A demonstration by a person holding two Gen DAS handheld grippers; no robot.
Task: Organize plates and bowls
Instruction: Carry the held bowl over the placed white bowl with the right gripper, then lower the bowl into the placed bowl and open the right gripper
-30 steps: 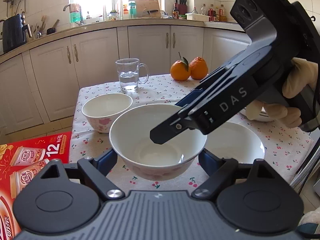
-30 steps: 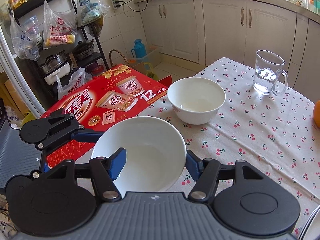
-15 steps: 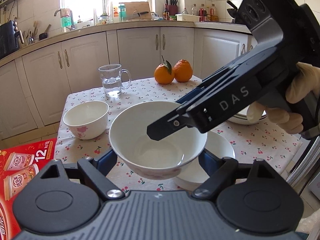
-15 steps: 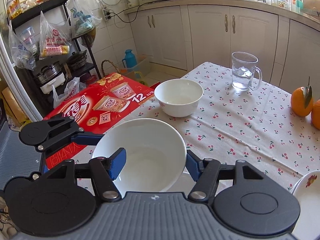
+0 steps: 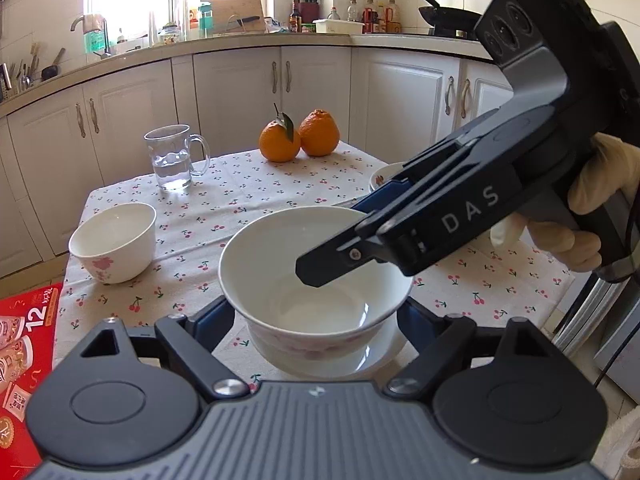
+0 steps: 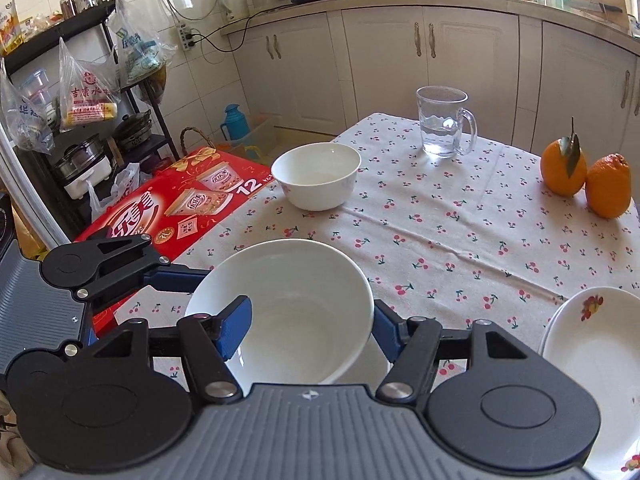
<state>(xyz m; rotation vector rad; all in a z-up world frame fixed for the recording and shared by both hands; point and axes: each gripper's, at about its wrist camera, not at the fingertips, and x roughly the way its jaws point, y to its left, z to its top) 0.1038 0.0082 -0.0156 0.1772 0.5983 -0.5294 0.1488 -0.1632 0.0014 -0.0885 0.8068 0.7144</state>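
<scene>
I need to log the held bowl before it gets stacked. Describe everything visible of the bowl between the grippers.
The held bowl is glossy white, ceramic by its look, round and deep, with a faint pink floral print on its outer wall and a small foot. It is empty and upright. The left gripper clasps its lower sides with blue pads; the right gripper pinches its rim, one blue finger inside and the other outside. It sits just above or in another white bowl on the cherry-print tablecloth; contact is unclear.

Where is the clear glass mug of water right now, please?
The clear glass mug stands at the table's far end in both views, left of the two oranges and beyond the small white bowl.
</scene>
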